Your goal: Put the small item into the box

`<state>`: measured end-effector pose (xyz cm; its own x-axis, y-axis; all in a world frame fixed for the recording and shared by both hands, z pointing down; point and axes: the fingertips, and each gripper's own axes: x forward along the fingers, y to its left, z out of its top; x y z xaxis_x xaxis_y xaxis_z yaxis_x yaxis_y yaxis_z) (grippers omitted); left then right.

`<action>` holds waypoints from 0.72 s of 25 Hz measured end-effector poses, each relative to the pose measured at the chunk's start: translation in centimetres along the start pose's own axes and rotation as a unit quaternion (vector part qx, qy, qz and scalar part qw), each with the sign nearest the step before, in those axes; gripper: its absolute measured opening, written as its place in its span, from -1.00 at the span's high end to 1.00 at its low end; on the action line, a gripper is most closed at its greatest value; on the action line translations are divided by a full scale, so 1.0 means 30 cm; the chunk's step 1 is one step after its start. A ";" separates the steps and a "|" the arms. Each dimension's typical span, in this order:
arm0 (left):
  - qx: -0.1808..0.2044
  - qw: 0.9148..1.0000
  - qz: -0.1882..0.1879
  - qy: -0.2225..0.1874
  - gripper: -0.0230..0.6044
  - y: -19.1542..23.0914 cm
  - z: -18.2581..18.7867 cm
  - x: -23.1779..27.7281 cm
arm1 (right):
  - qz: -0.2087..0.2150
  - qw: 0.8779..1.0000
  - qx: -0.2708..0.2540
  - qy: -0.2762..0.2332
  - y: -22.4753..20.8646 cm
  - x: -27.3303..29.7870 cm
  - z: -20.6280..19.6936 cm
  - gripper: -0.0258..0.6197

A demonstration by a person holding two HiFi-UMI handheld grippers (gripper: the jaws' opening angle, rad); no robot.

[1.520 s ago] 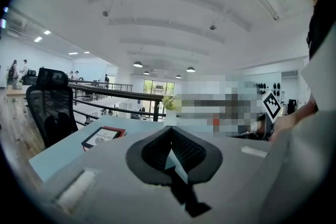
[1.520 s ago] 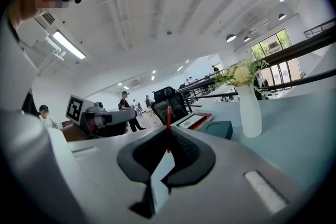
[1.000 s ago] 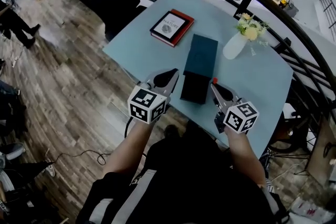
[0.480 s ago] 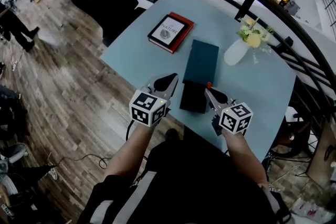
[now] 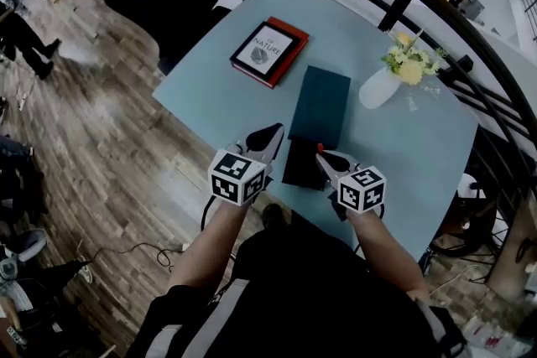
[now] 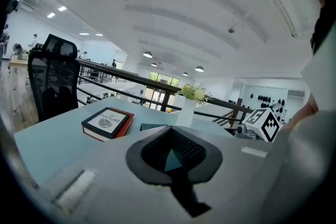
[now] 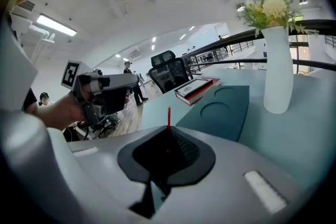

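Note:
A thin small red item [image 7: 168, 116] sticks up from the tips of my right gripper [image 7: 168, 132], which is shut on it. In the head view the right gripper [image 5: 322, 156] holds the red item [image 5: 320, 147] over the right edge of the open dark box [image 5: 300, 167] near the table's front edge. The box's dark teal lid [image 5: 320, 104] lies just beyond it and also shows ahead of the right jaws as the lid [image 7: 223, 109]. My left gripper [image 5: 273, 133] is shut and empty just left of the box.
A red-edged book [image 5: 269, 52] lies at the far left of the light blue table [image 5: 210, 92]. A white vase with flowers [image 5: 379, 86] stands right of the lid. A black railing [image 5: 470, 21] runs behind the table. The wooden floor drops away at left.
My right gripper has moved left with the red item, from beside the box to over its right edge. The left gripper has barely shifted.

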<state>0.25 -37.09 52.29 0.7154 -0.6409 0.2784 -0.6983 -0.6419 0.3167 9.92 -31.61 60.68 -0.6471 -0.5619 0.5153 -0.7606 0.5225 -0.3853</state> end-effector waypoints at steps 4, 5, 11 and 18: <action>-0.009 1.000 0.004 0.007 0.90 0.024 -0.038 0.004 | -0.003 0.999 0.005 0.039 -0.017 0.071 -0.066 0.89; -0.012 1.000 0.005 0.009 0.90 0.027 -0.050 0.002 | -0.006 0.999 0.001 0.050 -0.020 0.084 -0.085 0.89; -0.018 1.000 0.008 0.003 0.90 0.043 -0.061 -0.020 | -0.024 0.993 -0.025 0.116 -0.066 0.119 -0.185 0.89; -0.030 0.999 0.019 0.011 0.90 0.065 -0.108 -0.062 | -0.035 0.982 -0.042 0.179 -0.110 0.127 -0.252 0.89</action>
<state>-2.38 -35.79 55.33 0.6890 -0.6549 0.3104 -0.7229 -0.5904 0.3590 10.37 -30.62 69.70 -0.5220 -0.3437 0.7806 -0.7852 0.5511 -0.2823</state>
